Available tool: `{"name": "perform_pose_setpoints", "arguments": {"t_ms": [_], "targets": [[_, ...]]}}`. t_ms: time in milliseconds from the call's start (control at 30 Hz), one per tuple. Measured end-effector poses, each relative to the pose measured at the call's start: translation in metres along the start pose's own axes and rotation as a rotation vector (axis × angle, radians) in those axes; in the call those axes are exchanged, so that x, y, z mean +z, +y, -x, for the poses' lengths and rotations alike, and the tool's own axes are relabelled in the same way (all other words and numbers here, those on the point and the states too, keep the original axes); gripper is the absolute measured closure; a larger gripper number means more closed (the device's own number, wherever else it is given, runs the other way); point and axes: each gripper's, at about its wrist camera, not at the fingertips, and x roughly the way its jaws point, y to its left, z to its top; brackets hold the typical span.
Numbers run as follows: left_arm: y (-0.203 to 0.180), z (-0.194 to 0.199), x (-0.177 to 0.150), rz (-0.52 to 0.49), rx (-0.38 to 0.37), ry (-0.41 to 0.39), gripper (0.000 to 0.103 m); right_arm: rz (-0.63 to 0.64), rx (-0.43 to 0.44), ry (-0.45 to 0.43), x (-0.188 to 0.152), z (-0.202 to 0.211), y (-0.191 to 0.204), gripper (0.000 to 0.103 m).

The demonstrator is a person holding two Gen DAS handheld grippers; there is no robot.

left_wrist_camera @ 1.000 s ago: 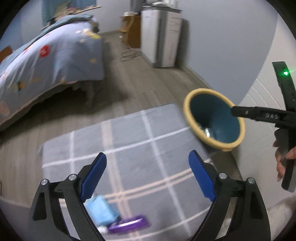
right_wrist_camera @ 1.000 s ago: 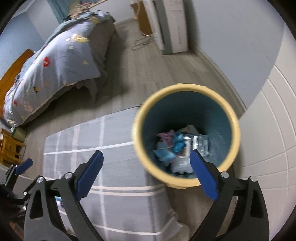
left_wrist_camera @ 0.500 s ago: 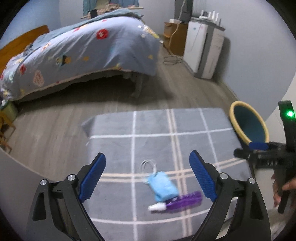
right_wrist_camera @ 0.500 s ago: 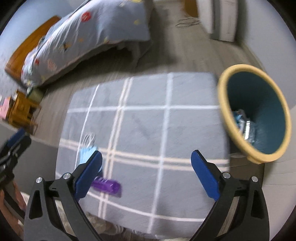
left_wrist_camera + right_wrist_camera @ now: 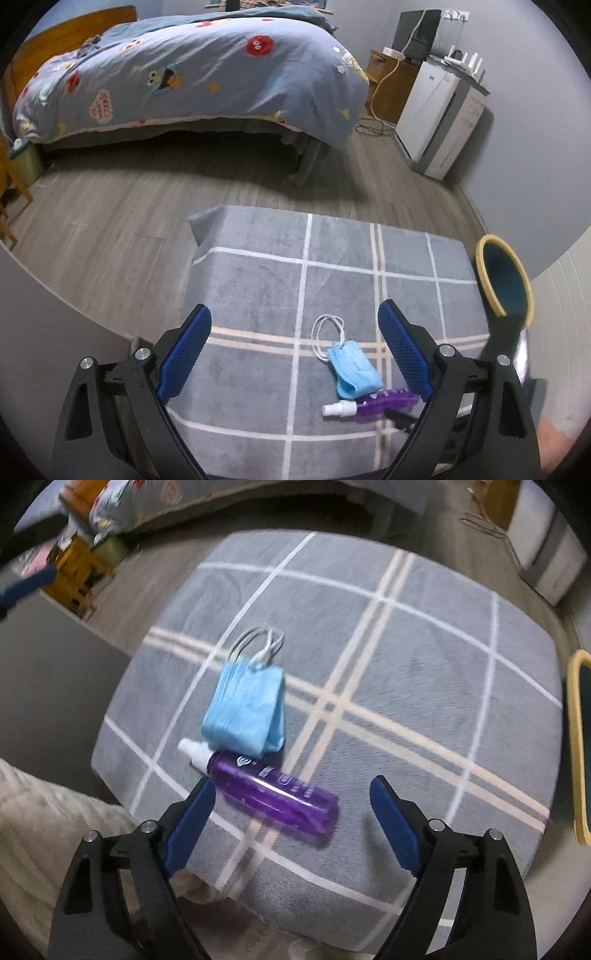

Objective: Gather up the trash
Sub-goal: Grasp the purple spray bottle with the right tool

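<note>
Grey checked rug [image 5: 424, 672] held a purple bottle [image 5: 273, 794] touching a blue mask [image 5: 245, 709]; right gripper [image 5: 291, 812] wide, just been closing, bottle between its jaws untouched; left gripper [image 5: 295, 350] wide, empty.

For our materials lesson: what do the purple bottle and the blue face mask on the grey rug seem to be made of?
Purple see-through bottle: probably glossy plastic; a highlight runs along it, white cap.
Blue pleated face mask: likely matte non-woven fabric; soft folds, white ear loops.

A folded blue face mask [image 5: 245, 709] with white ear loops lies on the grey checked rug [image 5: 424, 657], touching a purple spray bottle [image 5: 273, 794] lying flat beside it.
</note>
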Motion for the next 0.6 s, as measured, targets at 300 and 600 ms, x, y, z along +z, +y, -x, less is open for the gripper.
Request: {"name": "perform_pose_setpoints", "arguments": {"t_ms": [300, 600], "targets": [[0.011, -0.004, 0.003, 0.045, -0.018, 0.011, 0.012, 0.129, -0.06, 0.049, 0.004, -0.028, 0.024, 0.03], [0.009, -0.018, 0.002, 0.045, -0.008, 0.054, 0.012, 0.145, -0.075, 0.106, -0.004, -0.033, 0.025, 0.067]]}}
